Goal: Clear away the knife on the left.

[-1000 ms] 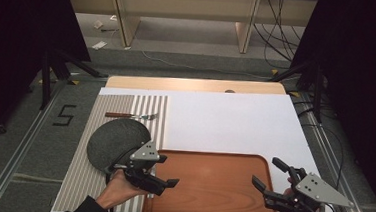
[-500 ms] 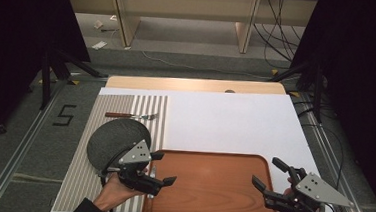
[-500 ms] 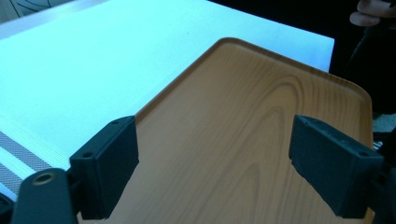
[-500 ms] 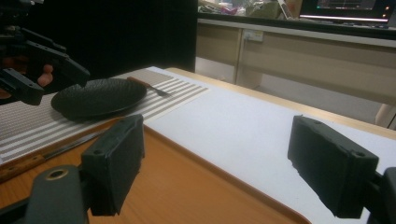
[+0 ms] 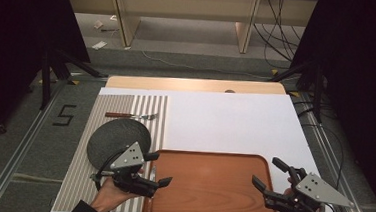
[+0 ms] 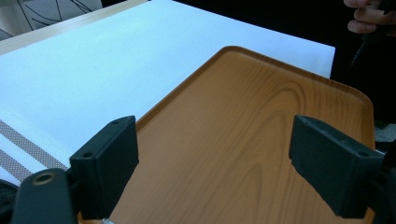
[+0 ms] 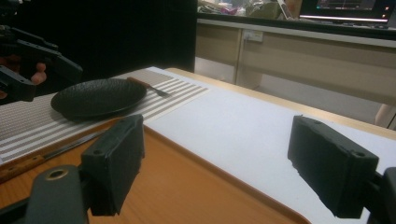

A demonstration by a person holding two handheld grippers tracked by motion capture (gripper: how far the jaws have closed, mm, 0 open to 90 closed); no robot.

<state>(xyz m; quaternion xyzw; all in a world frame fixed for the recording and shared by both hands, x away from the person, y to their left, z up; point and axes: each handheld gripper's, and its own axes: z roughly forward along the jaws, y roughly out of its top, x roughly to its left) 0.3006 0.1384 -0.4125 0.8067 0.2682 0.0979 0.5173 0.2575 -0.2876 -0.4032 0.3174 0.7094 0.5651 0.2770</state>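
**Both tongs open over the wooden tray**

The counter (image 5: 235, 119) carries a white sheet ahead of both tongs, with a striped mat (image 5: 78, 171) under and ahead of the left tongs. The wooden tray (image 5: 210, 188) lies between the two, its near left corner under the left tongs (image 5: 157, 168) and its right edge just inside the right tongs (image 5: 266, 172). In the left gripper view the tray's bare wood grain spreads out past the tips. The dark round plate (image 5: 116, 138) sits on the mat just beyond the left tongs, close to the tray's left rim. A fork (image 5: 131, 115) with a brown handle lies farther ahead of the plate. A knife (image 7: 51, 154) with a wooden handle lies along the tray's left edge, just beside the left tongs.

Both tongs are spread wide with nothing between them.

On the floor left of the counter, beyond the left tongs, a taped "5" (image 5: 64, 115) can be read.
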